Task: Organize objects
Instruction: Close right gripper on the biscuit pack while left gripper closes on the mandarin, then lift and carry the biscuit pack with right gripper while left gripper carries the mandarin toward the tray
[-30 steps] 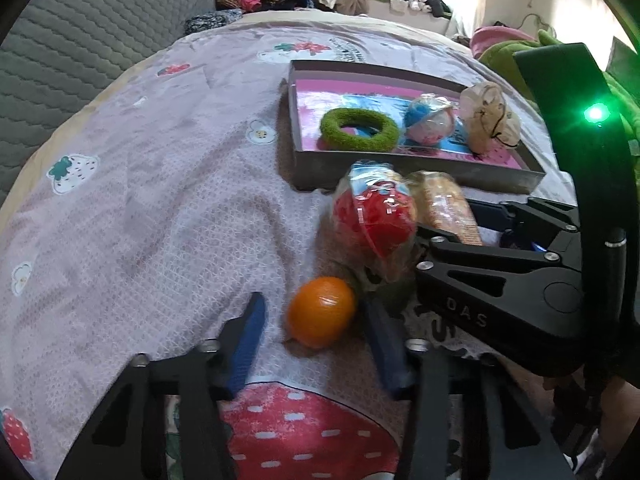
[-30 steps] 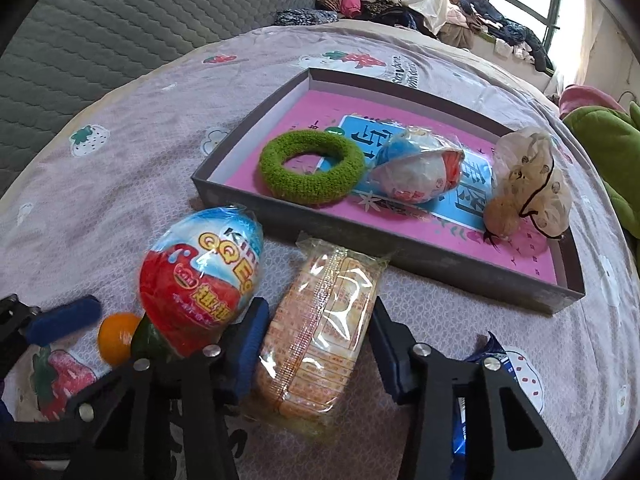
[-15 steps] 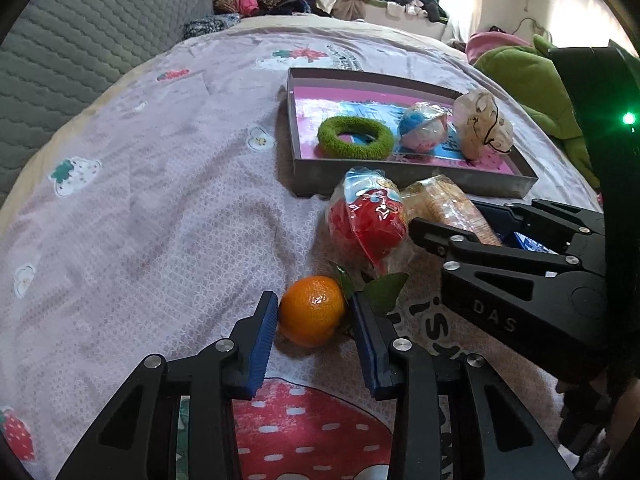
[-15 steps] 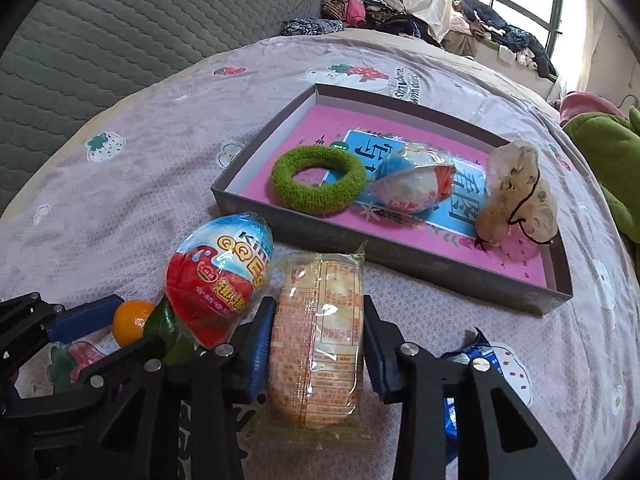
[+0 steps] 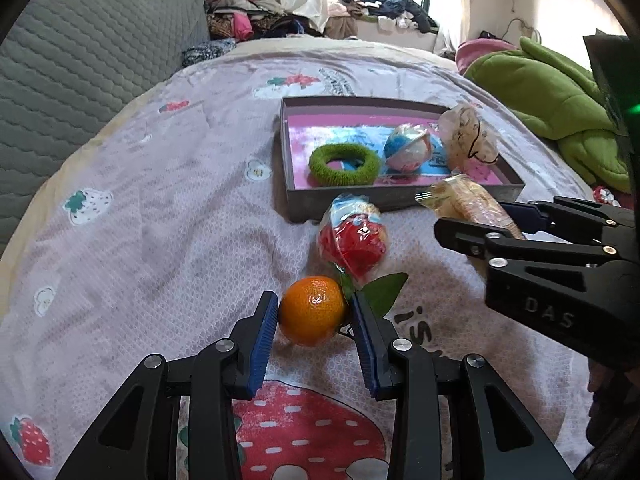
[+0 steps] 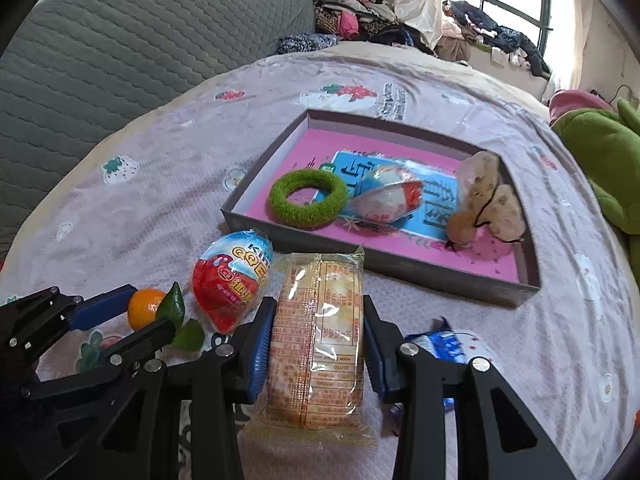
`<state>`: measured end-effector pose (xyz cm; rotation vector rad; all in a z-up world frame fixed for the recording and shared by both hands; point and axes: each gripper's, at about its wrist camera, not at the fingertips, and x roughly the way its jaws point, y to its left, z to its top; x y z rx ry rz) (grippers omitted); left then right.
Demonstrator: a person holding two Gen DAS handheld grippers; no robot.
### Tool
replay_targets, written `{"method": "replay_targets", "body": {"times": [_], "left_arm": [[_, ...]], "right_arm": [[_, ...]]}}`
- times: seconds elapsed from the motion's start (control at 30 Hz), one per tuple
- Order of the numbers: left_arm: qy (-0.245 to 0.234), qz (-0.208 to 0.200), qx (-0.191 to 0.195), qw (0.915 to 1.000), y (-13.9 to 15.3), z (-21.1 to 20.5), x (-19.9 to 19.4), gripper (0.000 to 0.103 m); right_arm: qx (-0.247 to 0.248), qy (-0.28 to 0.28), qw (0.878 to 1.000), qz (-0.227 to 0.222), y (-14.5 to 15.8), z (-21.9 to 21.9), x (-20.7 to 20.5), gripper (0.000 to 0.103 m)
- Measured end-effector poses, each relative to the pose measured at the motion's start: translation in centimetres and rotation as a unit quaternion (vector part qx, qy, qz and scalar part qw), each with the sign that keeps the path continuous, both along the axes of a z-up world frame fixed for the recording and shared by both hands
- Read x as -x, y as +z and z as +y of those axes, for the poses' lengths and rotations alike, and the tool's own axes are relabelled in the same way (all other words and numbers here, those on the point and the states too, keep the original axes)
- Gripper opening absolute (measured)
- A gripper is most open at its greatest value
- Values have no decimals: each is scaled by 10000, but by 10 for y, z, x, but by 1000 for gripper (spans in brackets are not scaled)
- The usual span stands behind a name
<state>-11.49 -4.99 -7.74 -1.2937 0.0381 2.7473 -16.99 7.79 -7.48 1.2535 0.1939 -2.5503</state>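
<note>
Strawberry-print bed [image 5: 160, 208]: three items in grey tray [image 6: 440, 280]; left claw [image 5: 314, 312] pinches round orange tangerine [image 5: 312, 310], right claw [image 6: 316, 344] pinches clear-wrapped cracker pack [image 6: 316, 332]; red-blue egg [image 6: 232, 276] left.

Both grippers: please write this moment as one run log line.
left gripper: shut on orange | right gripper: shut on wrapped cake | tray: ring, egg, pouch inside

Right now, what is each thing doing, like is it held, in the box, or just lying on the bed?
Orange: held in the left gripper.
Snack pack: held in the right gripper.
Red egg: lying on the bed, outside the box.
Green ring: in the box.
Blue egg: in the box.
Blue wrapper: on the bed.
</note>
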Motion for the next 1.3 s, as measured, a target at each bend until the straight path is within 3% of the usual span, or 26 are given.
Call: {"method": "replay_targets", "body": {"times": [0.5, 0.93, 1.3], "left_arm": [[1, 207, 71, 9998, 32, 26, -16, 38], [-76, 490, 196, 9986, 71, 51, -14, 38], [-100, 674, 223, 9974, 96, 58, -10, 38]], "right_arm": [[200, -135, 9989, 409, 42, 34, -35, 40], [453, -310, 9944, 907, 79, 62, -42, 40], [665, -348, 9914, 1071, 96, 71, -43, 40]]}}
